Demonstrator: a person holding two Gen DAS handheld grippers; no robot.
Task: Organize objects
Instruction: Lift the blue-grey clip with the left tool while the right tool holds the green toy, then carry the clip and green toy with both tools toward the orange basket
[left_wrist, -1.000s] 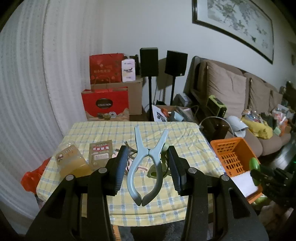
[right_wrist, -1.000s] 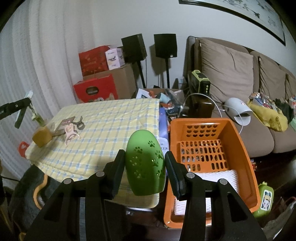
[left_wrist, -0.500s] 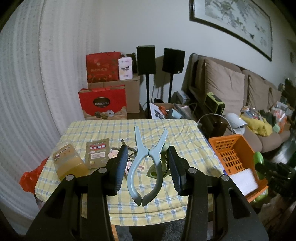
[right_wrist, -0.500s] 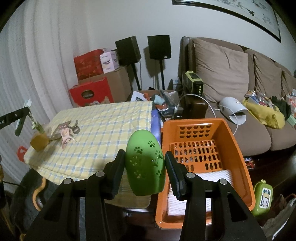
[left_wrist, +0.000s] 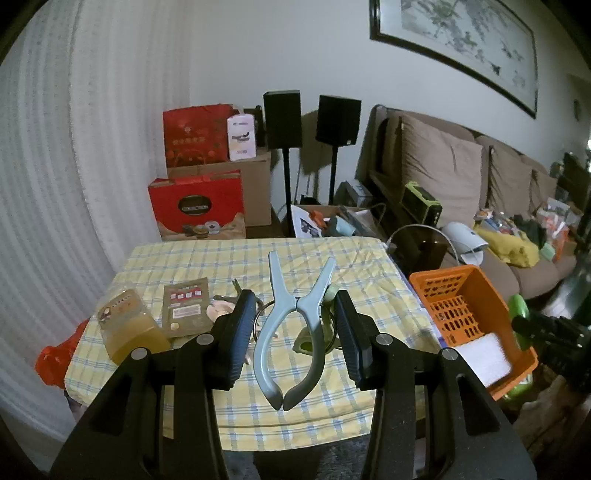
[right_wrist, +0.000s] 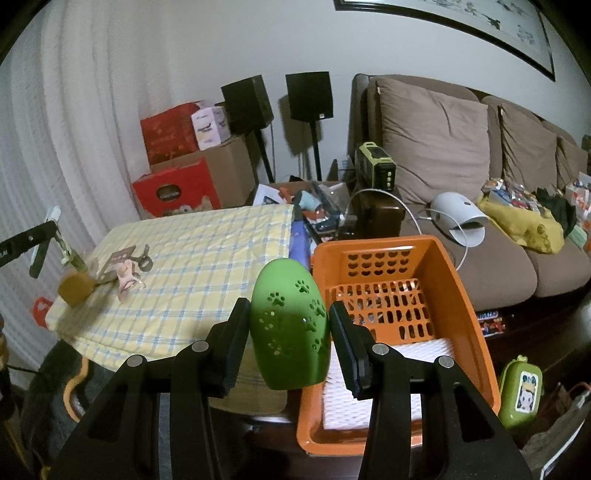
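My right gripper (right_wrist: 290, 332) clamps a smooth green paw-print shell (right_wrist: 290, 328) beside the orange basket's rim (right_wrist: 465, 302); my left gripper (left_wrist: 293, 332) apparently grips pale pliers (left_wrist: 293, 328).

Green paw-print holder (right_wrist: 290, 328) upright beside orange basket (right_wrist: 465, 295); grey pliers (left_wrist: 291, 325) splayed.

Two speakers (left_wrist: 282, 119), one orange basket (right_wrist: 465, 295) (three cushions (right_wrist: 432, 136))
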